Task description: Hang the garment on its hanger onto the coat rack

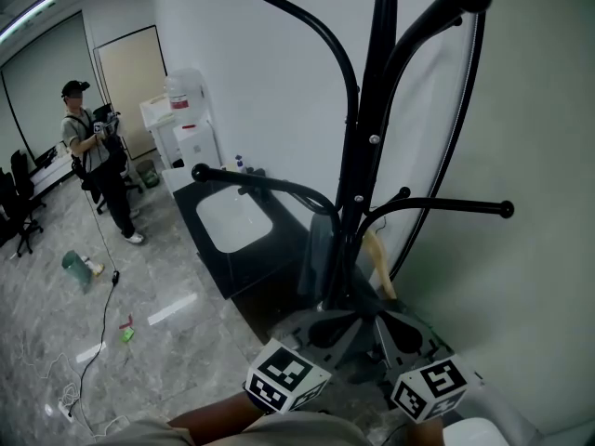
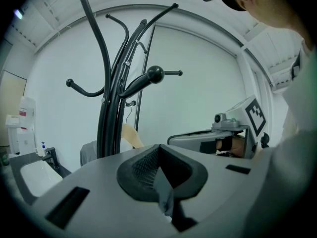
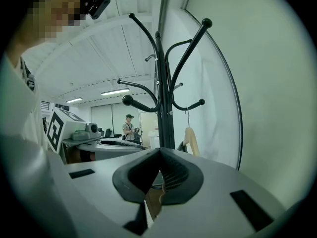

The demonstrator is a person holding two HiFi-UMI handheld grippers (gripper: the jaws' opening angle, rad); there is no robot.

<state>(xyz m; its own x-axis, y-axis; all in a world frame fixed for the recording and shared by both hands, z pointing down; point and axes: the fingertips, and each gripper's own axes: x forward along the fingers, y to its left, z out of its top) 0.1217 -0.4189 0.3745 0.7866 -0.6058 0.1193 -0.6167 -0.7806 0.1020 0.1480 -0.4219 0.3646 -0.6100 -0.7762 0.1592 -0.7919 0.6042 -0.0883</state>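
A: Where is the garment?

B: The grey garment (image 1: 319,254) hangs close against the pole of the coat rack (image 1: 372,110), low down, under the rack's lowest arms. The wooden hanger (image 1: 377,260) slants just to the right of that pole. Seen from the right gripper view, its wire hook reaches up to one low arm of the rack.

A: And the left gripper?

B: The left gripper (image 2: 158,148) sits below the rack's arms, near the foot of the pole. Its jaws are pressed together on a fold of the grey garment.

A: The right one?

B: The right gripper (image 3: 159,150) is also below the arms, on the hanger's side of the pole. Its jaws are drawn together too, with a brown, wood-coloured piece nipped in the slit. It looks like the hanger's lower end.
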